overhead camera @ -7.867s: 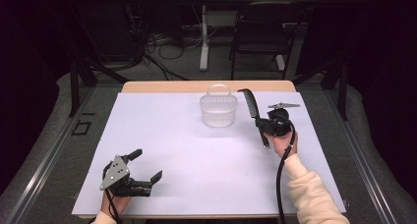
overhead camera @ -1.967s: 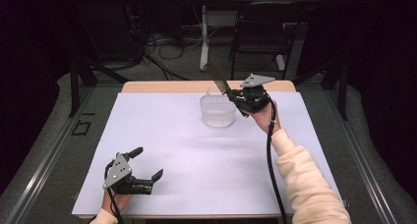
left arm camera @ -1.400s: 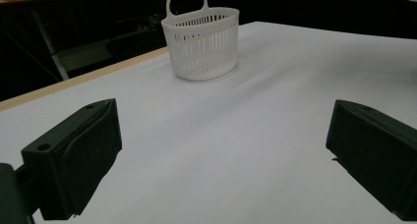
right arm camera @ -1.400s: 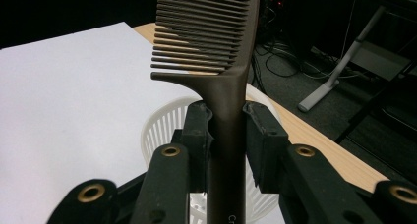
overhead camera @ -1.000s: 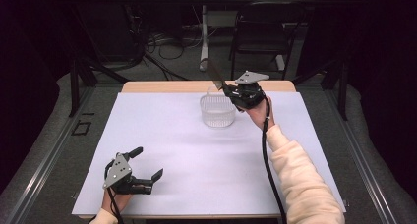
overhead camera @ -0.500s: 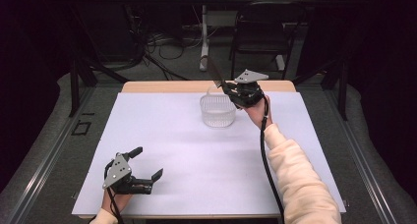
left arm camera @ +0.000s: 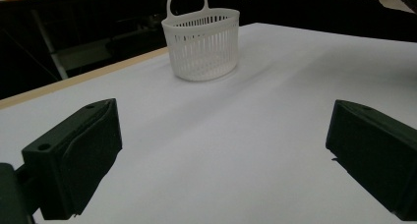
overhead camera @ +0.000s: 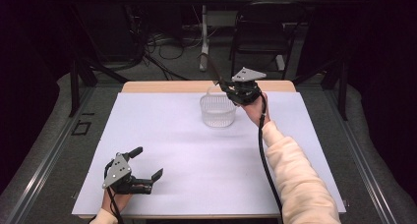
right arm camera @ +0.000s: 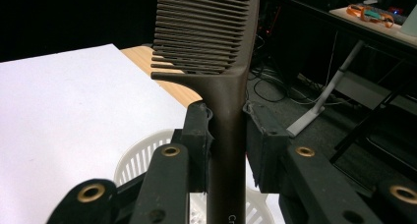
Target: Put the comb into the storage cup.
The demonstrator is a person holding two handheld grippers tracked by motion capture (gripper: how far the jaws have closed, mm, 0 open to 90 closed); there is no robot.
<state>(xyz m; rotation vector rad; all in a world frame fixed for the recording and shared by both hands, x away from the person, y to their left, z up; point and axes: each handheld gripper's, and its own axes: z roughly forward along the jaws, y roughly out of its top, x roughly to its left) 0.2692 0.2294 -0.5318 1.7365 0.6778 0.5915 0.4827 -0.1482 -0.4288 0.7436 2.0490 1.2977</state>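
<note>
Right gripper [overhead camera: 227,88] is clamped on the handle of a dark brown comb [right arm camera: 211,47]. In the right gripper view the two black jaws press the handle from both sides; the comb's toothed end stands up past the jaws, teeth facing left in that view. In the high view the comb [overhead camera: 210,66] sticks out from the gripper up and away toward the far edge of the table, tilted, over the far rim of the basket [overhead camera: 218,111].

The basket is white, slotted plastic, with a loop handle on its far side. It stands upright on the white sheet [overhead camera: 187,155] covering the table, near the far edge, roughly mid-width. In the right gripper view the basket [right arm camera: 135,160] rim shows directly below the jaws. Comb is above the basket, not inside it; whether it touches the rim can't be told.

Left gripper [overhead camera: 146,167] rests low near the front-left part of the sheet, well apart from the basket, jaws spread wide with nothing between them. In the left gripper view both black jaws frame bare white sheet, and the basket [left arm camera: 204,42] stands farther off, upright, loop handle up.

The right sleeve [overhead camera: 295,180] is pale, reaching across the right side of the sheet.
</note>
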